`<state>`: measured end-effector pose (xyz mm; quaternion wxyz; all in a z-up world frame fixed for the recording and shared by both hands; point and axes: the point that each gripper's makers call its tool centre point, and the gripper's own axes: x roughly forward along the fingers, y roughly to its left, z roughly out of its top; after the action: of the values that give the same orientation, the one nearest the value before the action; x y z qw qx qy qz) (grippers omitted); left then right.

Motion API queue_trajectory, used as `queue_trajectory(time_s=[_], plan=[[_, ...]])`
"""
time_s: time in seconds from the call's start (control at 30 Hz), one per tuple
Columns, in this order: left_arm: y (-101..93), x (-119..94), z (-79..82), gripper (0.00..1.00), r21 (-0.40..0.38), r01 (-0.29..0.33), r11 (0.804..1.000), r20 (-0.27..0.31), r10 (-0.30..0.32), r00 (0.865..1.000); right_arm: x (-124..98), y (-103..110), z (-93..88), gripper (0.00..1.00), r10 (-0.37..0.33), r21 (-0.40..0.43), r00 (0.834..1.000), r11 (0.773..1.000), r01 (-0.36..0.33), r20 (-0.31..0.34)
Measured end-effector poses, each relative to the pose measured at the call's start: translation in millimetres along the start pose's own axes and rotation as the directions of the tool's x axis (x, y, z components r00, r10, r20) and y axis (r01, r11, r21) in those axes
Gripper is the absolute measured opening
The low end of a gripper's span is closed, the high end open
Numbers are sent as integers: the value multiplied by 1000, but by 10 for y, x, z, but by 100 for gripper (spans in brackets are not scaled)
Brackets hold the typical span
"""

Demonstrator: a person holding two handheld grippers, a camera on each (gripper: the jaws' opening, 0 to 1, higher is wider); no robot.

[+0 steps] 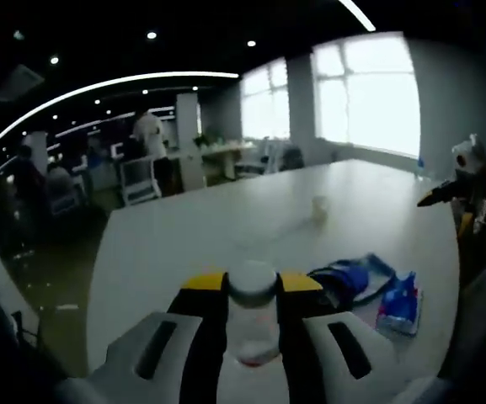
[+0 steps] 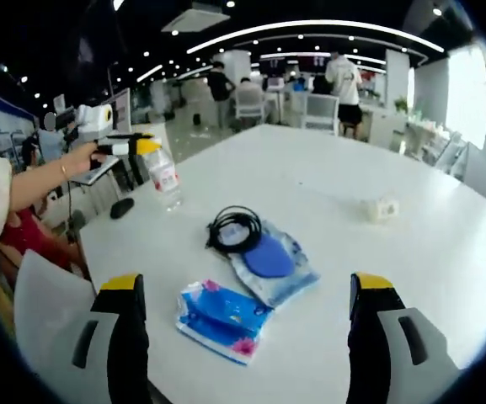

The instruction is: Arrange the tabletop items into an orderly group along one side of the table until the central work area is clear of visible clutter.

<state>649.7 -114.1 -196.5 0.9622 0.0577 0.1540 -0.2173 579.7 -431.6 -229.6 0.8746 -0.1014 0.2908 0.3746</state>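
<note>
One clear plastic bottle (image 1: 252, 313) sits pinched between the yellow-tipped jaws of your left gripper (image 1: 252, 290), low in the centre of the left gripper view, white cap toward the camera. Your right gripper view catches that same bottle (image 2: 164, 178) from across the table, at upper left, standing near the table edge with its red-and-white label showing, your left gripper (image 2: 138, 147) closed on its neck and your hand (image 2: 81, 157) behind it.

Your right gripper (image 2: 247, 290) is spread wide, its two jaws rising at the bottom corners of its view and holding nothing. It also shows at the right edge of the left gripper view (image 1: 466, 189), raised above the table.

Two flat packets lie on the white table (image 2: 335, 181): one blue packet (image 2: 220, 317) with pink print at lower centre, and one pale pouch (image 2: 273, 263) with a dark blue round patch just beside it, upper right of the first. One coil of black cable (image 2: 236, 227) rests partly on that pouch. The left gripper view shows both packets, the blue one (image 1: 399, 305) and the pouch (image 1: 349, 279), but the cable cannot be made out there.

One small pale object (image 2: 381, 209) sits well apart at right; one dark mouse-like shape (image 2: 122, 208) lies near the bottle.

Several people and chairs stand in the background.
</note>
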Motion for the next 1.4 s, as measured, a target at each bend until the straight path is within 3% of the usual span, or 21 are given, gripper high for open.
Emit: queue_trajectory(time_s=[0.33,0.5,0.67,0.97,1.17,1.33,1.4], plan=[[235,210,-199,19,5,3,1000,-38,-3,999,162,-273,60,99,-29,24,999,999,30,-16],[307,285,-314,19,-11,9,1000,-54,-10,998,261,-508,58,99,-64,48,997,997,65,-35],[394,309,-300,19,-51,23,998,-31,-25,999,325,-651,60,99,-86,70,995,994,90,-50],[350,340,-303,20,-7,57,998,-26,-58,998,457,-759,135,99,-96,97,994,990,100,-49],[368,377,-293,20,1,84,996,13,-84,996,453,-935,287,99,-133,111,991,984,136,-30],[412,410,-300,20,-25,75,997,20,-74,997,436,-1109,375,99,-149,111,989,982,151,-21],[428,413,-327,25,-27,52,998,17,-52,999,432,-1176,421,99,-149,132,989,980,148,-5]])
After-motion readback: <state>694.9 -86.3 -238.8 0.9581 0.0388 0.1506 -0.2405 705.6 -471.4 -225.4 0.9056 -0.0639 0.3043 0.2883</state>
